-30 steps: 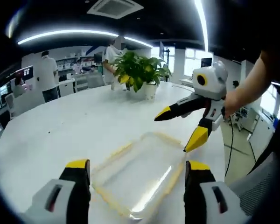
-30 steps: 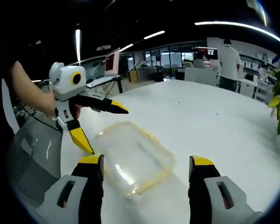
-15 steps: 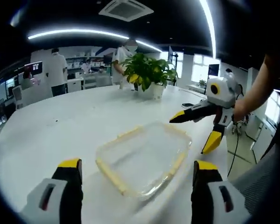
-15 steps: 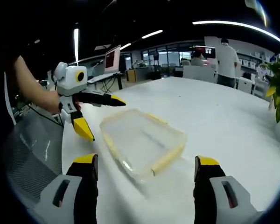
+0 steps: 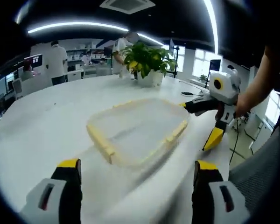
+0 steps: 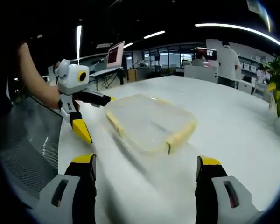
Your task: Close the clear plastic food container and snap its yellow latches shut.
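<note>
We can read no text, label, brand or number anywhere. The wall screens (image 5: 31,60) in the left gripper view and the monitor (image 6: 114,54) in the right gripper view are too blurred to make out.

Long ceiling light strips (image 5: 74,24) give bright, even light from overhead, and windows (image 5: 196,65) glow washed-out at the far side. The white bench (image 5: 46,126) glares pale, with only faint soft shadows. The clear container (image 5: 137,128) is smeared by motion blur. Straight lines bow strongly toward the edges in both views.
</note>
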